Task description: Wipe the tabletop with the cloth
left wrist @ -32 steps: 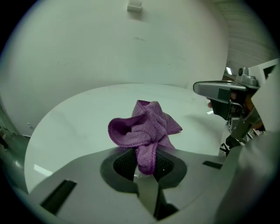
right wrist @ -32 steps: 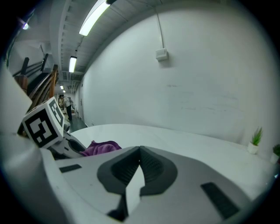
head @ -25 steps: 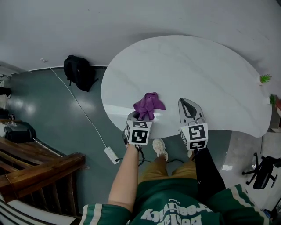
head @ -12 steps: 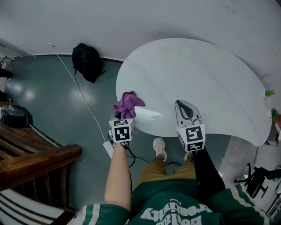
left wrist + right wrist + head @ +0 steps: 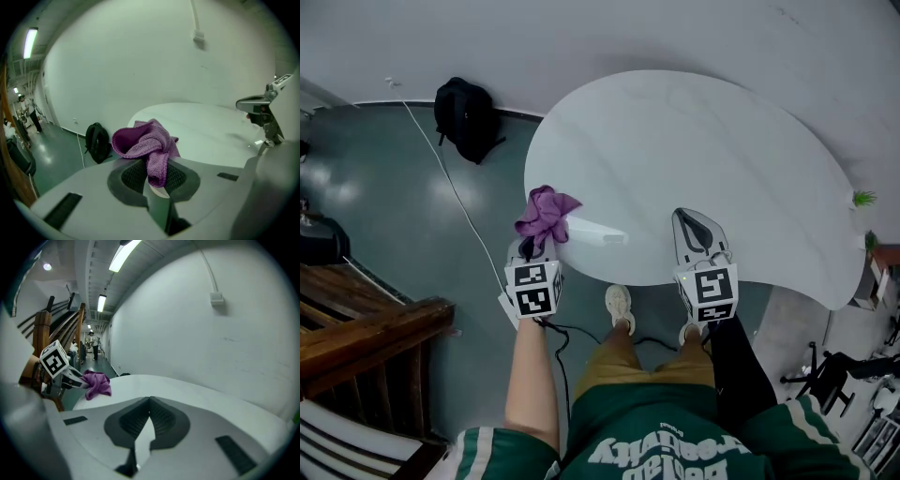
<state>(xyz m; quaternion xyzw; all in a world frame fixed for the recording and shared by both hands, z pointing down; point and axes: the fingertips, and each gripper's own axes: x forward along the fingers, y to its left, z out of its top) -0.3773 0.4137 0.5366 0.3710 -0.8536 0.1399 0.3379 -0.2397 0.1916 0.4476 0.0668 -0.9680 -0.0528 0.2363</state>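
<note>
Checking in from the remote station. The left gripper [image 5: 541, 244] has its jaws clamped on the purple cloth [image 5: 546, 211]. In the left gripper view the cloth [image 5: 147, 144] is pinched between the pads, and the rest bunches up in a loose wad above them.

The cloth sits right at the left edge of the white tabletop [image 5: 694, 141], toward the near-left corner. From the head view about half of it hangs out over the grey floor. I honestly can't tell whether it's actually pressing on the surface or just above it.

The right gripper [image 5: 695, 225] is over the near edge of the tabletop, well apart from the left one, with its jaws pointing in across the surface. In its own view the jaws [image 5: 150, 404] are closed tip to tip with nothing between them (just a sliver of white table showing lower down). That same view catches the cloth [image 5: 97, 383] off to the left, at the table's edge.

Other stuff around:
- a black backpack [image 5: 467, 117] on the floor by the wall
- a white cable [image 5: 450, 192] running across the floor past it
- a small green plant [image 5: 862, 198] at the far right edge of the table
</note>
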